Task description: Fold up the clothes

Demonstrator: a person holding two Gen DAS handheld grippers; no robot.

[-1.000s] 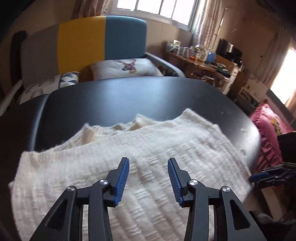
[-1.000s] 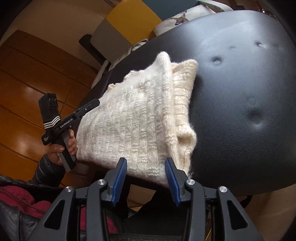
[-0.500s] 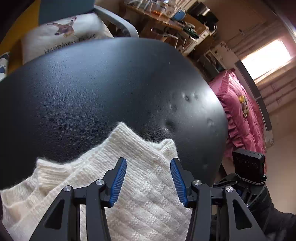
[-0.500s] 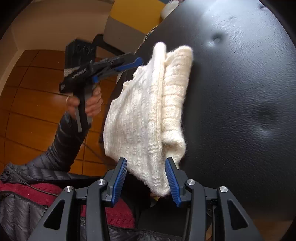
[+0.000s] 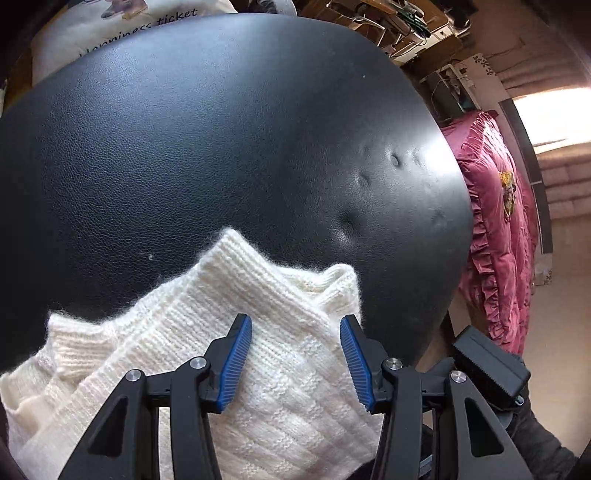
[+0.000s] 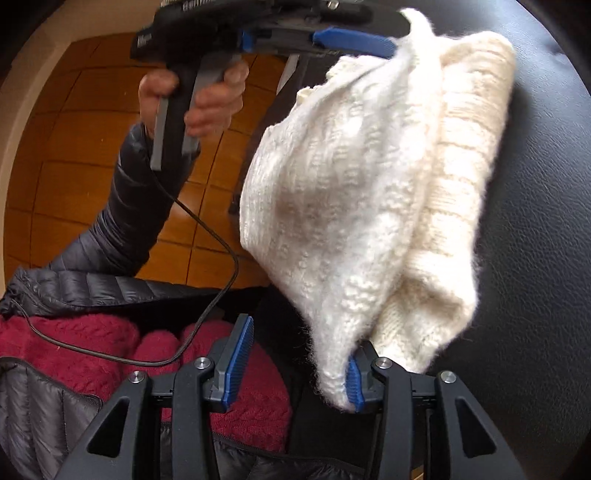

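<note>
A cream knit sweater (image 5: 258,354) lies folded on the near edge of a round black leather table (image 5: 207,133). My left gripper (image 5: 295,354) is open just above the sweater's top layer, near its ribbed corner. In the right wrist view the sweater (image 6: 354,192) hangs partly off the table edge (image 6: 543,206). My right gripper (image 6: 295,358) is open at its lower corner, the knit touching the right finger. The left gripper (image 6: 343,40) shows there at the sweater's far end, held by a hand.
A pink ruffled bed cover (image 5: 498,229) lies right of the table. A printed cushion (image 5: 122,33) and a cluttered desk (image 5: 391,22) stand behind it. The person's dark jacket and red sweater (image 6: 110,354) fill the lower left of the right wrist view, over wooden floor (image 6: 81,140).
The left gripper has moved across the sweater to its far right corner, close to the right gripper. The right gripper has drawn nearer the sweater's lower corner. Both jaws stay open.
</note>
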